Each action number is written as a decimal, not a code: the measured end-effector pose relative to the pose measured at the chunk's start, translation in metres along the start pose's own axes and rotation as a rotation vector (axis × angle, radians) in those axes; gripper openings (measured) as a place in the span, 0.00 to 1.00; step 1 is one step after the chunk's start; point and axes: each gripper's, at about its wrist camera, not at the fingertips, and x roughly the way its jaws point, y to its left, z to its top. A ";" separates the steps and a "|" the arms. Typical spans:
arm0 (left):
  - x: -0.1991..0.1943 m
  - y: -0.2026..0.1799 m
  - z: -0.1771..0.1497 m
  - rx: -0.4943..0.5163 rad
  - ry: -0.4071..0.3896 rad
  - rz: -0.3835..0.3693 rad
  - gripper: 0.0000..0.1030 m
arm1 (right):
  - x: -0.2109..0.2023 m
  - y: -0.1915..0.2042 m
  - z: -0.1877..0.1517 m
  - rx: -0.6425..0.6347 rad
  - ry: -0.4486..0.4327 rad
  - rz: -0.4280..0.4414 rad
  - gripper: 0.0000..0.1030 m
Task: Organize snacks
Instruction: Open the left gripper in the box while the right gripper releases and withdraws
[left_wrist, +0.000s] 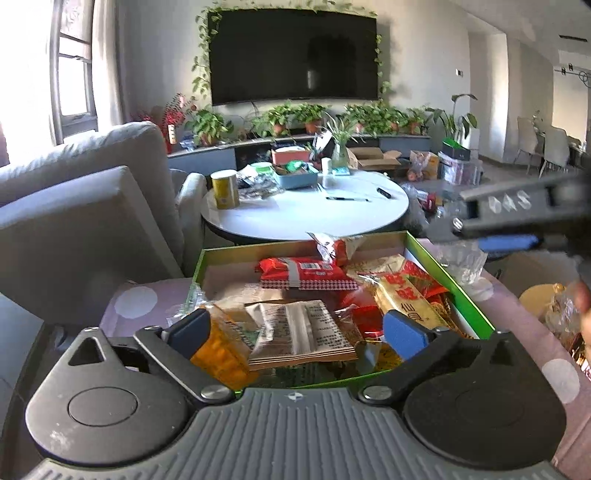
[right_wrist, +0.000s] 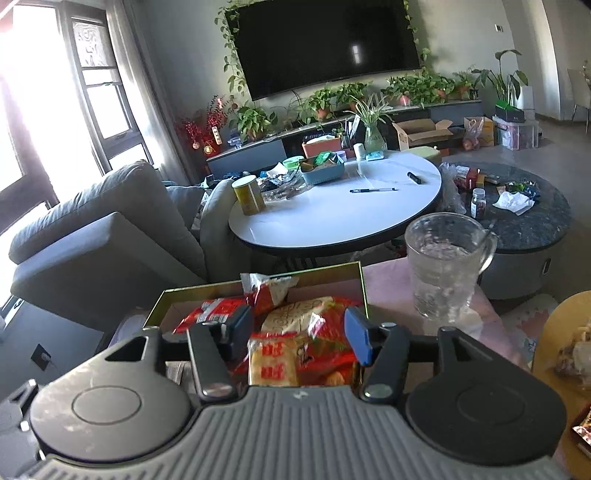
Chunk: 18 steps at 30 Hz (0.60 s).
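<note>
The left gripper (left_wrist: 295, 330) is matte black plastic with blue rectangular finger pads (left_wrist: 404, 334), silver pivot screws, two round black discs and a ribbed grey housing bearing a small round emblem. The right gripper (right_wrist: 299, 334) is built the same; its black side carries pale embossed characters in the left wrist view.

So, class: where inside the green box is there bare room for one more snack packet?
Bare floor shows in the green box only along its far-left corner, behind the red packet. From there toward the near and right walls the packets overlap, crowded.
</note>
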 end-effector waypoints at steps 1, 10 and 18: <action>-0.003 0.001 0.000 -0.005 -0.002 0.003 0.99 | -0.005 0.001 -0.003 -0.004 -0.004 0.001 0.61; -0.048 0.013 -0.009 -0.023 -0.080 0.122 1.00 | -0.058 0.015 -0.029 -0.066 -0.059 -0.009 0.62; -0.081 0.013 -0.031 -0.020 -0.090 0.177 1.00 | -0.092 0.025 -0.061 -0.105 -0.079 -0.023 0.62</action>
